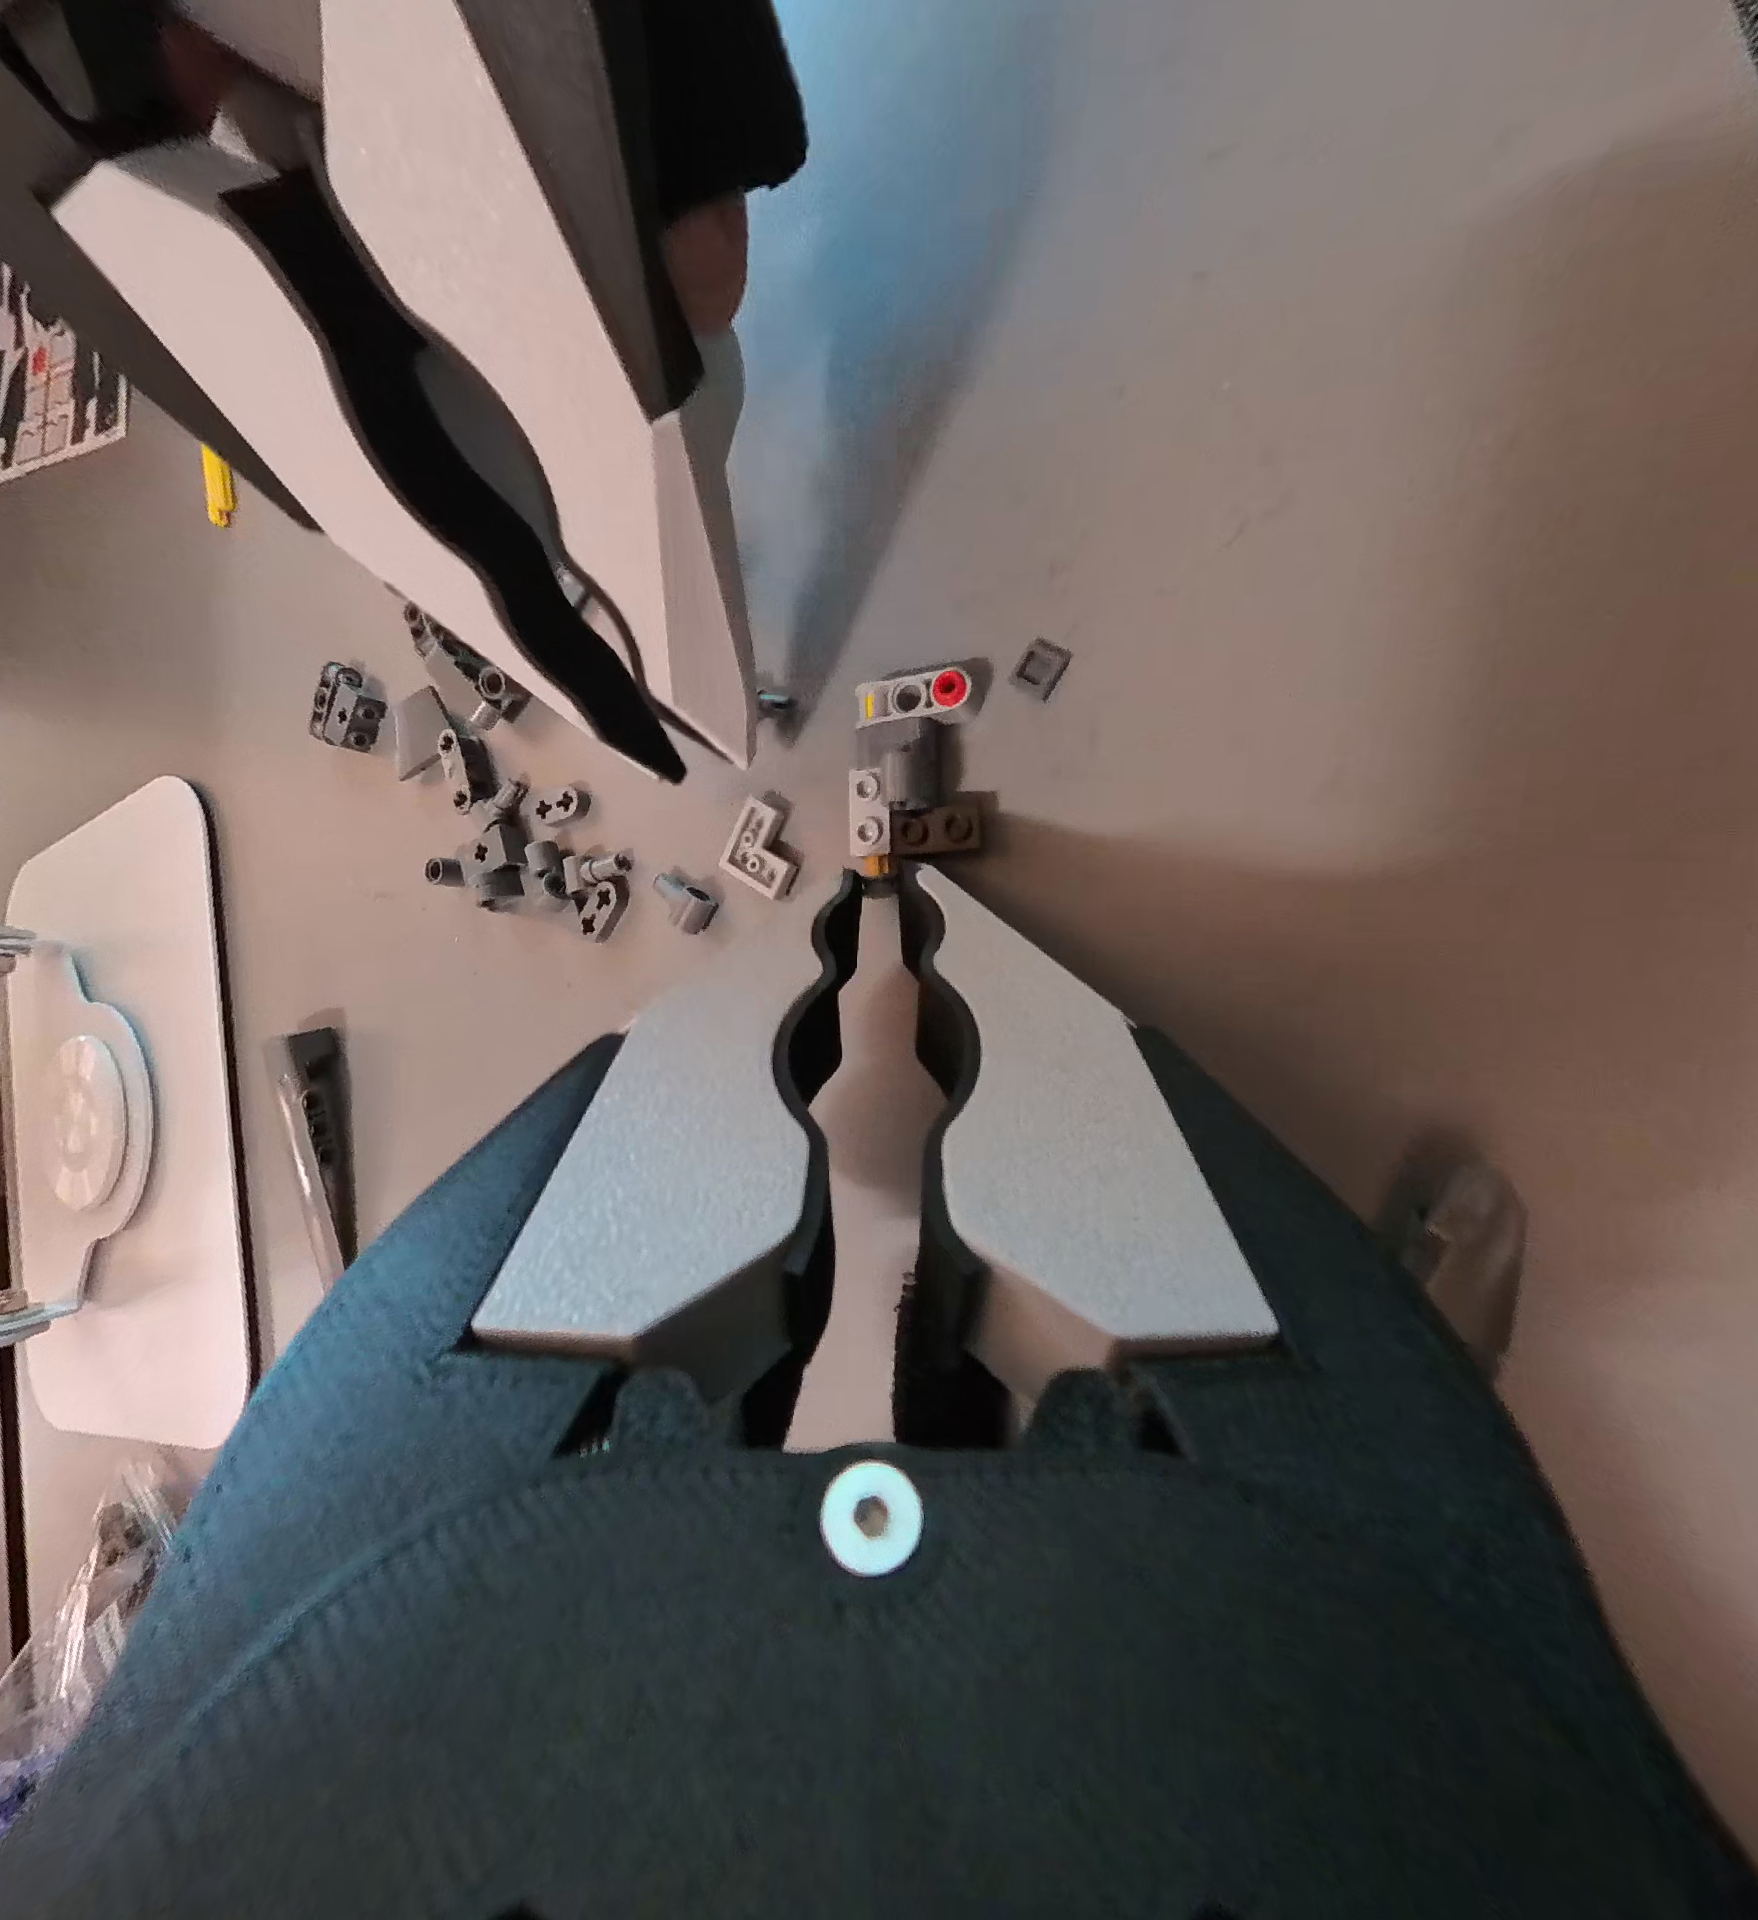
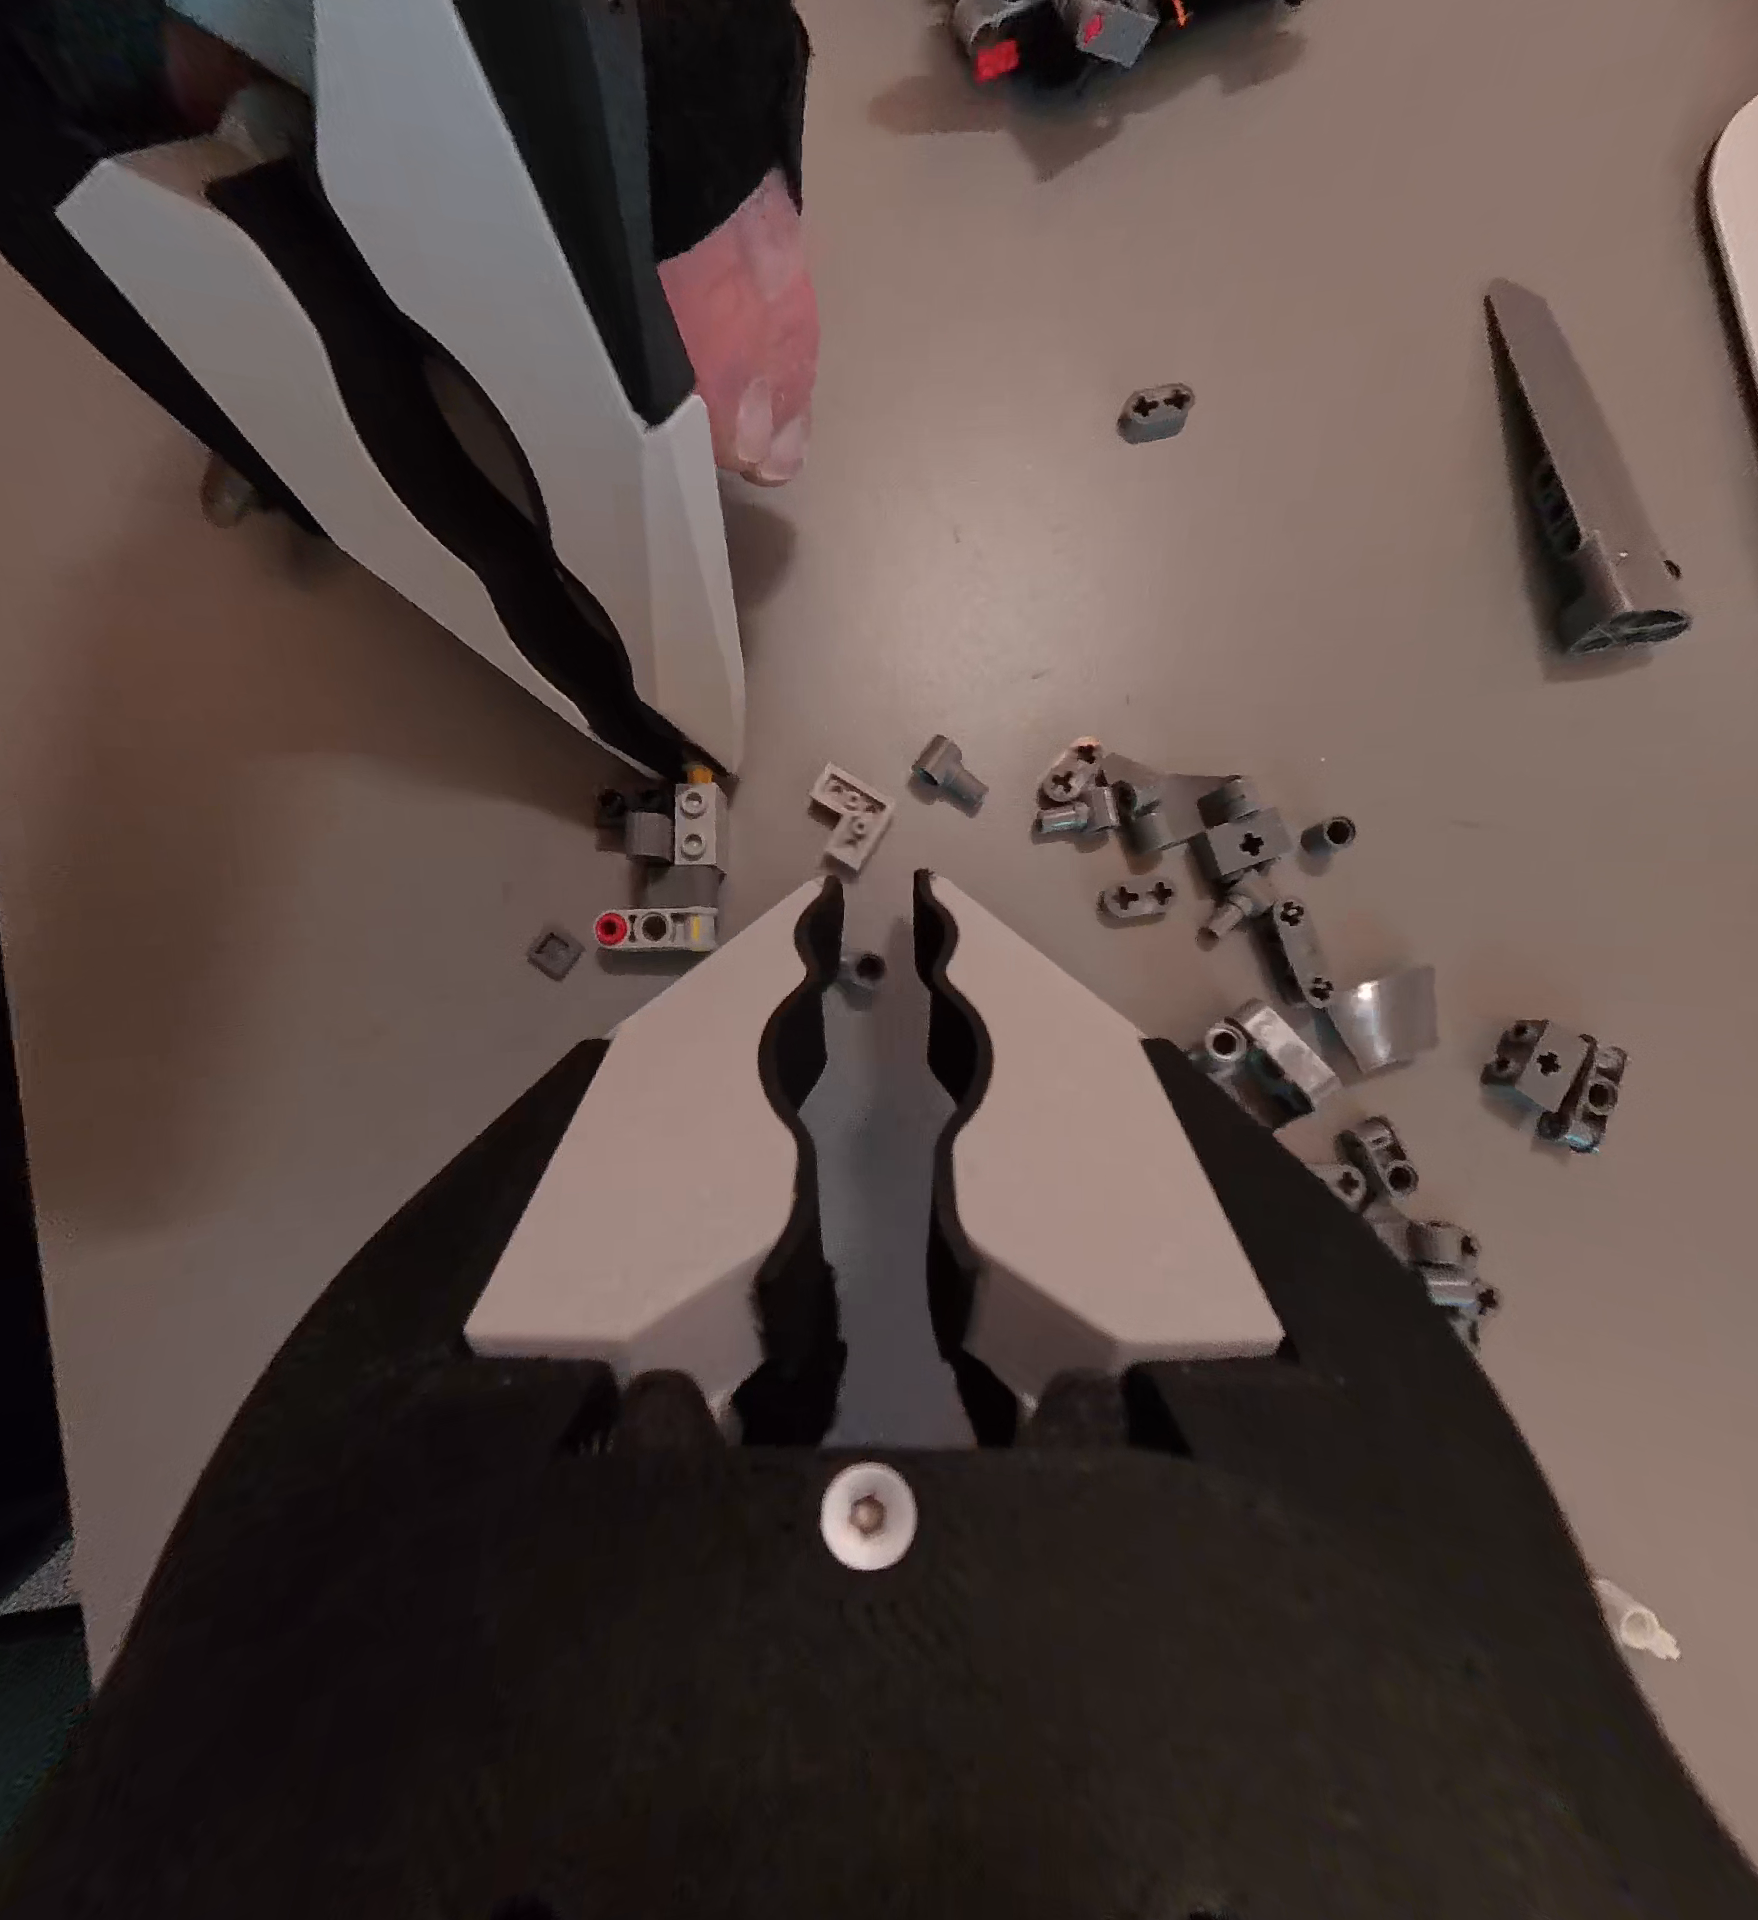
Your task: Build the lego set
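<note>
Right gripper (image 2: 877, 883) hangs with fingers parted over a small grey connector peg (image 2: 862, 971), gripping nothing. Farther off, left gripper (image 1: 880, 883) is clenched on the orange-yellow pin (image 1: 877, 864) of the grey brick assembly (image 1: 911, 769), resting on the table (image 1: 1374, 623).

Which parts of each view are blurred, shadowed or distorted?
Left wrist view: blue light cast on the table, broad shadow at right, blurred edges, strong wide-angle bending. Right wrist view: sharper centre, glare on a curved grey piece, soft shadows beside both tools.
</note>
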Demonstrator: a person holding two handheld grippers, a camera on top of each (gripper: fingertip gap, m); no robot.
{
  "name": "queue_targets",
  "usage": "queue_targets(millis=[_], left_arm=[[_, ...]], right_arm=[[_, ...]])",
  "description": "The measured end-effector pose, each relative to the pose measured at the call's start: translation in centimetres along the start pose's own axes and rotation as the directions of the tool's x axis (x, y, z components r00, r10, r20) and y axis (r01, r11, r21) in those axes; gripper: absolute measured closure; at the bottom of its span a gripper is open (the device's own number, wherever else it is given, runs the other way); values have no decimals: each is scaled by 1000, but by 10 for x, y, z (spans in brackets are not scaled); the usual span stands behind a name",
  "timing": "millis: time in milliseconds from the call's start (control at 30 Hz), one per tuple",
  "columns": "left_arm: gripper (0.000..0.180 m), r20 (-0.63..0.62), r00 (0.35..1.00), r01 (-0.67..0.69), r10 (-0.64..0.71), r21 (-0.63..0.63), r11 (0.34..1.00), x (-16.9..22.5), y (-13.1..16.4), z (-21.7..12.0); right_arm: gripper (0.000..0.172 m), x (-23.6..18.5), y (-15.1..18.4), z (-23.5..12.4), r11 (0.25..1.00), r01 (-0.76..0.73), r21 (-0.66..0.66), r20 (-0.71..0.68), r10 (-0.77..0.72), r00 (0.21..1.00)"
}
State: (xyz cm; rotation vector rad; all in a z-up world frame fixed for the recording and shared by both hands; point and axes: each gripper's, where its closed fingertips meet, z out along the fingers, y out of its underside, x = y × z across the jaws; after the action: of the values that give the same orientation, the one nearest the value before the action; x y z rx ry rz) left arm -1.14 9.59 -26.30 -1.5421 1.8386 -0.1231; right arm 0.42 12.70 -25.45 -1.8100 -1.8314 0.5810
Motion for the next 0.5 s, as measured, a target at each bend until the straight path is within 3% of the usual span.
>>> queue_targets(millis=[267,500], left_arm=[[175,-40,999,-9,9,8,1000,7,0,-4],[173,-13,1000,11,-11,23,1000,3,-1,-8]], right_arm=[[153,-5,-4,9,999,31,-17,-26,-31,999],[166,-4,-5,15,1000,-12,11,-32,12,999]])
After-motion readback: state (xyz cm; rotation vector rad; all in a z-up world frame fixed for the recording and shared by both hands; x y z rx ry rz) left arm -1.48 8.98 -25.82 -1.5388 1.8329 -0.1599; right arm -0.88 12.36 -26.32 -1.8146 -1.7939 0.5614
